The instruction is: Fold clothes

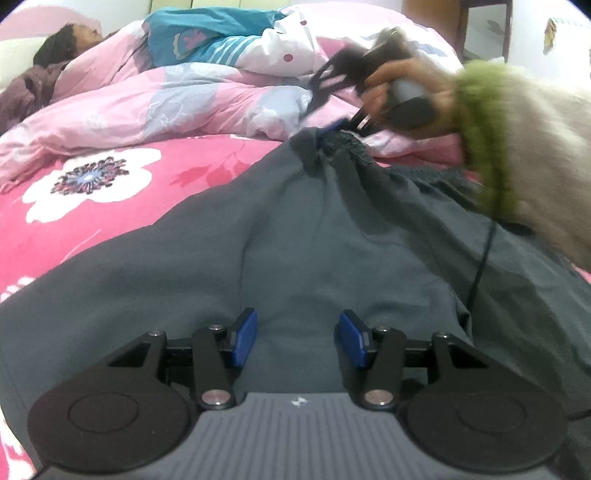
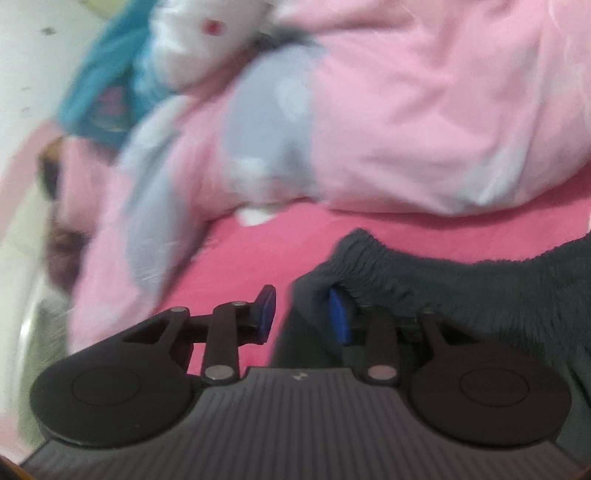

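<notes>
Our left gripper (image 1: 295, 338) spread wide above grey trousers (image 1: 295, 240), our right gripper (image 2: 303, 317) unclenched at their waistband (image 2: 424, 266), pink quilt (image 1: 166, 99) at twelve o'clock, no readable writing.

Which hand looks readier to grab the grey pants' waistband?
The right. Its fingers straddle the waistband corner, not yet pinching. The left gripper hangs open over the pants' middle.

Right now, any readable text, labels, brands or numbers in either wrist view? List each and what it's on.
No readable words or numbers in either view.
Small pale logo mark on the left gripper body: a symbol, no letters.
Same mark on the right gripper body: blurred.
Sticker on the wall: too small and blurred.
</notes>
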